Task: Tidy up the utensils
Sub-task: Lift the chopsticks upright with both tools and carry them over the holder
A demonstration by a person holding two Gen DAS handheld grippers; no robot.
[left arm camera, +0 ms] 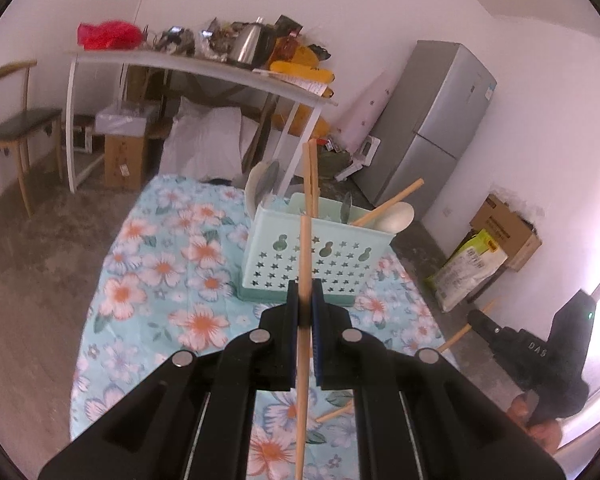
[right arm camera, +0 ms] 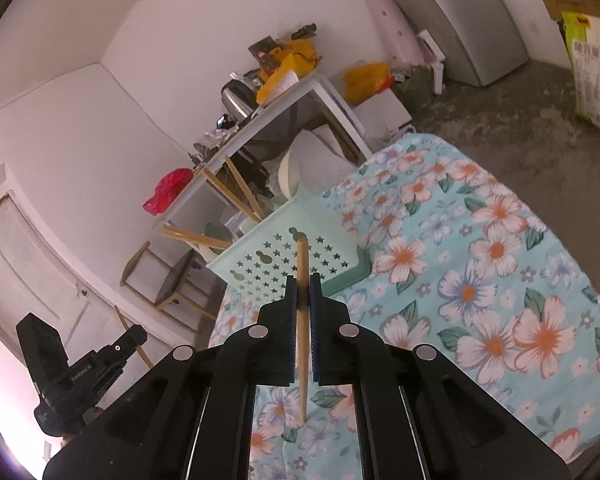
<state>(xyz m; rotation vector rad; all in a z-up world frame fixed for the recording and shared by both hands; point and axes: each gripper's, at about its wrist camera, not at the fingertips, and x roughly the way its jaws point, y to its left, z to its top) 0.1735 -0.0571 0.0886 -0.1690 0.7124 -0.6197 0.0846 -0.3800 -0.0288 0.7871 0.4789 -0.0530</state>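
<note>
Both tongs are loaded. The left tongs (left arm camera: 305, 300) are clamped on a wooden chopstick (left arm camera: 305, 264); the right tongs (right arm camera: 303, 296) grip a second chopstick (right arm camera: 302, 320). Each is held above the floral tabletop (right arm camera: 480, 280), near the mint utensil caddy (left arm camera: 316, 258), which already holds chopsticks and a white spoon (left arm camera: 396, 216). Judged step: transfer to the caddy, insertion not yet made. The next move calls for tilting each stick upright over the caddy's open top, then releasing.
</note>
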